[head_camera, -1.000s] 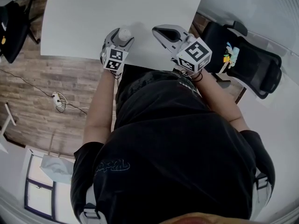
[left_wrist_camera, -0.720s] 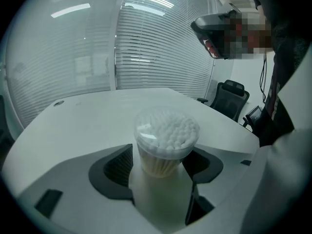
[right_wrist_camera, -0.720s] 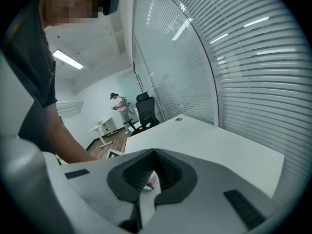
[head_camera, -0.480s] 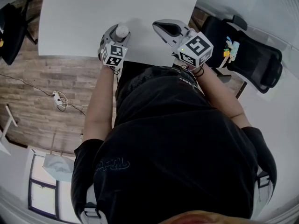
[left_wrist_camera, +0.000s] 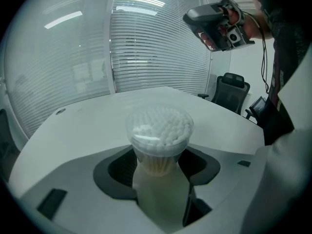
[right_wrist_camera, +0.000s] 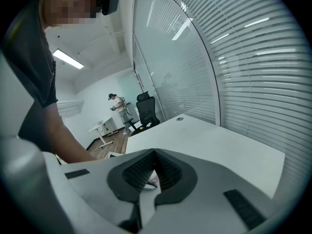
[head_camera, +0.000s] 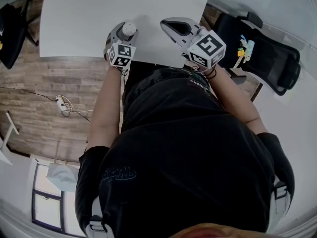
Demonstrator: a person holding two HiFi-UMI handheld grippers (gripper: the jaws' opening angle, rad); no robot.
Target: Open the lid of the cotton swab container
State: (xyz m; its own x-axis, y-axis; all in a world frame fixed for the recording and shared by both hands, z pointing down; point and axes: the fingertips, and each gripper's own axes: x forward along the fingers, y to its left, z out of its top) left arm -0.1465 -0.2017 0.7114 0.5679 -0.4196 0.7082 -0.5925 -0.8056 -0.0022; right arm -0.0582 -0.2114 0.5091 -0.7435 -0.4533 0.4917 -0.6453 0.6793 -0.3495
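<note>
A clear round cotton swab container [left_wrist_camera: 159, 128], its lid on and packed with white-tipped swabs, stands upright between the jaws of my left gripper [left_wrist_camera: 158, 172]. The jaws have just been closing, and the dark pads now touch its sides. In the head view the container [head_camera: 129, 29] sits in the left gripper [head_camera: 125, 33] near the front edge of the white table [head_camera: 89, 14]. My right gripper [head_camera: 171, 25] hovers to its right, apart from it. Its jaws [right_wrist_camera: 154, 152] are shut with nothing held.
Black office chairs stand right of the table [head_camera: 267, 58] and at its left [head_camera: 12, 29]. A power strip with cable [head_camera: 62, 105] lies on the wood floor. Glass walls with blinds lie beyond the table. A person stands far off by another desk [right_wrist_camera: 117, 104].
The left gripper's jaws have drawn in round the container, and the gripper has rolled slightly. The right gripper has kept its place.
</note>
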